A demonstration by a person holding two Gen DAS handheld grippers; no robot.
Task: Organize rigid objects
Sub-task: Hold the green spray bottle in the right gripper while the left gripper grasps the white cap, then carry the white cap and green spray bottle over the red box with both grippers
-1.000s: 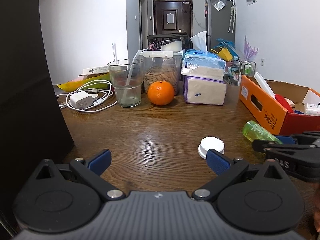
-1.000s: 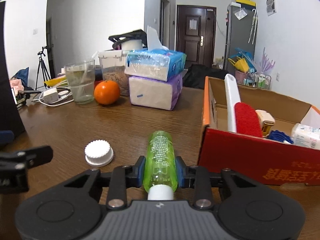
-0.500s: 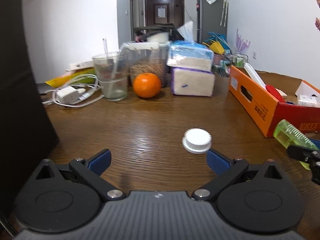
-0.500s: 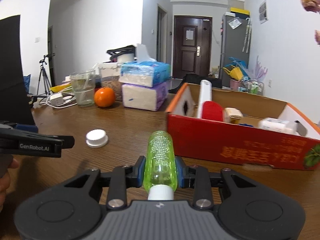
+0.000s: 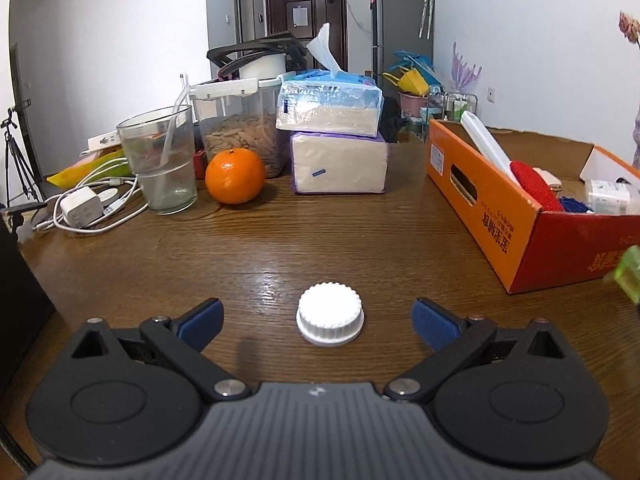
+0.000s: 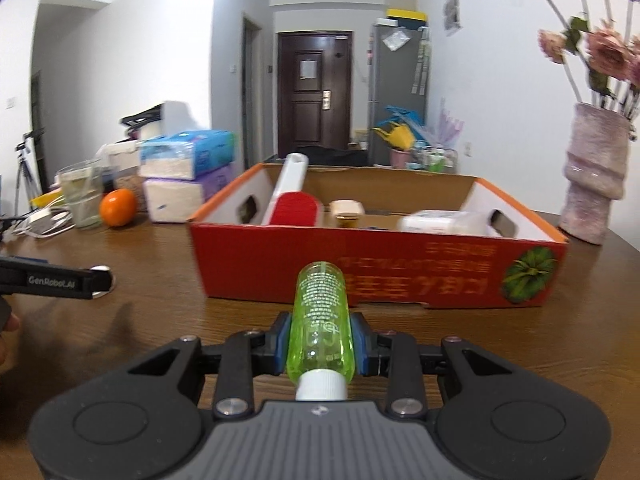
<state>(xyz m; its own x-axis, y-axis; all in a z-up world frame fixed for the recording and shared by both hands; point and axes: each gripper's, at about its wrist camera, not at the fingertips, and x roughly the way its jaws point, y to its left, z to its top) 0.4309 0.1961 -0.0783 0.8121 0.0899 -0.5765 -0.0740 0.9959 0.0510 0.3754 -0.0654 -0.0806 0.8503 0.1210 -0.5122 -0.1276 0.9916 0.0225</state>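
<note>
Your right gripper [image 6: 320, 344] is clamped on the green bottle [image 6: 320, 316]: both blue pads press its sides near the white capped end, which faces the camera, and the bottle's base points forward at the box [image 6: 380, 264]. The bottle is held clear of the table [image 6: 160, 312], just short of the box's red front wall. The box sits open-topped on the table and holds a white-handled red brush [image 6: 294, 200], a small white packet [image 6: 436, 222] and other small items that you cannot make out. Your left gripper [image 5: 318, 320] is spread wide and holds nothing. The white cap [image 5: 330, 314] lies flat on the table between its two blue pads [image 5: 434, 322], touching neither. In the right wrist view the same gripper's finger enters from the left edge and hides most of the cap. Behind the cap stand an orange [image 5: 235, 176], a glass [image 5: 160, 160] of water with a straw, a clear container [image 5: 240, 128] and two stacked tissue packs [image 5: 336, 136]. A charger [image 5: 80, 206] with coiled cable lies left of the glass. A vase [image 6: 592, 184] of flowers stands right of the box.
</note>
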